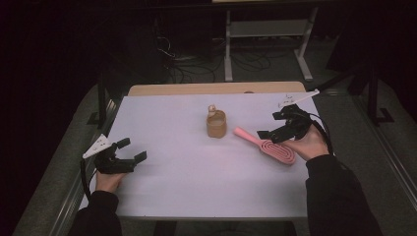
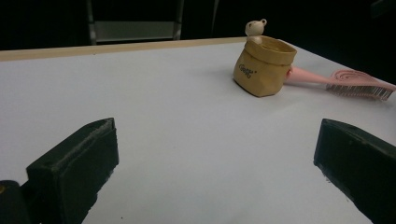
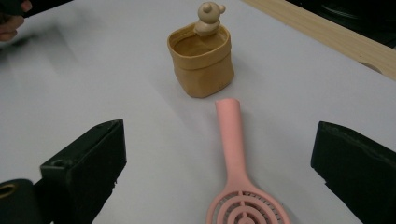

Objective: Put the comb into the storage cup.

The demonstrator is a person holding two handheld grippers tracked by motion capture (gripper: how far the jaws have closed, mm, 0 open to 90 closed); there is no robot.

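White surface (image 1: 196, 172) is carrying a tan pouch (image 1: 216, 124) at centre; the pink brush (image 1: 268, 146) is lying at its 4 o'clock. Right tongs (image 1: 276, 125) are hovering wide over the brush; left tongs (image 1: 132, 149) are gaping wide, well apart.

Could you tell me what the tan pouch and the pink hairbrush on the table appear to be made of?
The tan pouch looks like matte washable paper or soft leather-like sheet: its rim is rolled over and its walls crease. The little bear figure on its rim looks like smooth unpainted wood. The pink hairbrush seems moulded plastic, with a smooth, faintly satin handle and ringed head.
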